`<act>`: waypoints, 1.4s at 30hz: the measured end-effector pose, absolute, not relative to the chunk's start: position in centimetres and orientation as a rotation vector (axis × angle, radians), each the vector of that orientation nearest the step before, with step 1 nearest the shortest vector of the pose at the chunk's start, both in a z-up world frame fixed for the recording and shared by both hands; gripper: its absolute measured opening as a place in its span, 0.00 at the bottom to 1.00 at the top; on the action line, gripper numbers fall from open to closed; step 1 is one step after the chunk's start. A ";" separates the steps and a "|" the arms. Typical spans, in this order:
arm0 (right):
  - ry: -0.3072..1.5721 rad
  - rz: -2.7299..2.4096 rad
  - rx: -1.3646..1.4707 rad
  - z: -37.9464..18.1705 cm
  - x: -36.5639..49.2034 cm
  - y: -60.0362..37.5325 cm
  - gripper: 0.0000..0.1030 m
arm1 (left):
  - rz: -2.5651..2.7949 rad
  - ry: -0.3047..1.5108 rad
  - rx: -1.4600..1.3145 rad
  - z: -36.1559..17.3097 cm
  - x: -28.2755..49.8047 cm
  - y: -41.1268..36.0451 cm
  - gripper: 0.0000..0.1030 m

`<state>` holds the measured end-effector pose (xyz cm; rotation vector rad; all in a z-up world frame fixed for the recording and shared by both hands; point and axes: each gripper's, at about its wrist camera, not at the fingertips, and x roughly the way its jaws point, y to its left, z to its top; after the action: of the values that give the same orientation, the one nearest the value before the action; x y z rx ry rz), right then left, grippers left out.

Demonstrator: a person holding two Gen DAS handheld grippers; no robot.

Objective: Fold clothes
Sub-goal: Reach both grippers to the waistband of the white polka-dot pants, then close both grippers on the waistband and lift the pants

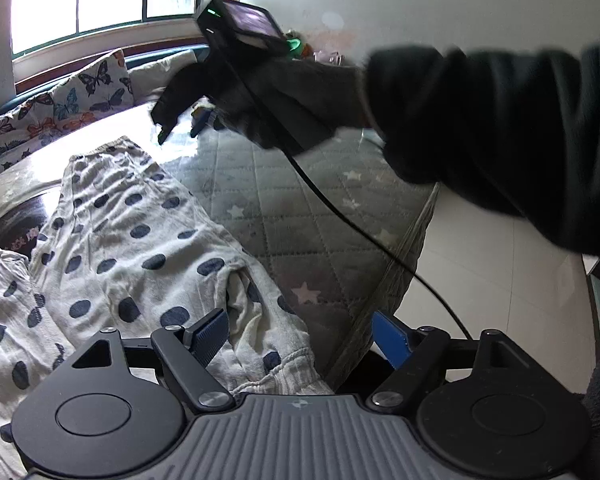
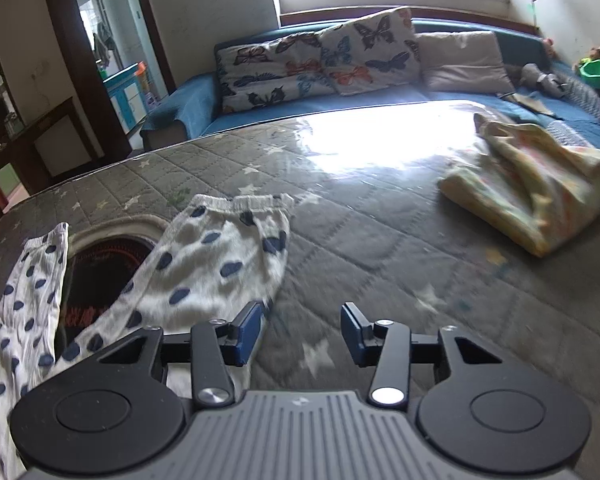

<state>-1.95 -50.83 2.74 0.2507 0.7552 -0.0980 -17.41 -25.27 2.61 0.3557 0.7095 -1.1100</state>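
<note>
White trousers with dark blue dots lie spread on a grey quilted star-pattern mat. My left gripper is open and empty, low over a trouser cuff at the mat's near edge. My right gripper shows in the left wrist view, held by a dark-sleeved arm above the mat beyond the waistband, jaws apart. In the right wrist view my right gripper is open and empty above the mat, just right of the dotted trousers.
A folded yellow patterned cloth lies on the mat's right side. A blue sofa with butterfly cushions stands behind. A dark round opening shows in the mat between the trouser legs. Floor tiles lie right of the mat.
</note>
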 end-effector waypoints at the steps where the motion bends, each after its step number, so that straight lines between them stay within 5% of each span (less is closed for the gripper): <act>1: 0.756 -0.089 0.259 2.7 -1.0 -50.8 0.41 | -1.109 0.715 0.364 2.4 -17.5 -25.5 0.75; 21: 0.818 -0.113 0.259 0.6 8.6 -50.4 0.37 | -1.038 0.791 0.355 0.7 -15.8 -25.9 0.33; 25: 0.808 -0.129 0.268 0.3 8.9 -50.4 0.29 | -1.037 0.794 0.338 0.8 -15.4 -25.7 0.24; 28: 0.814 -0.131 0.257 0.4 9.1 -50.3 0.13 | -1.039 0.796 0.322 0.8 -15.2 -25.6 0.15; 31: 0.819 -0.143 0.269 0.5 9.1 -50.5 0.05 | -1.046 0.794 0.307 0.8 -15.3 -25.3 0.12; 42: 0.817 -0.186 0.240 1.6 9.4 -50.2 0.04 | -1.053 0.787 0.268 1.1 -15.3 -24.6 0.10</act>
<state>9.40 -50.15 1.59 0.2402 0.8171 -0.1858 -15.28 -24.55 1.08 0.2679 0.7868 -1.0529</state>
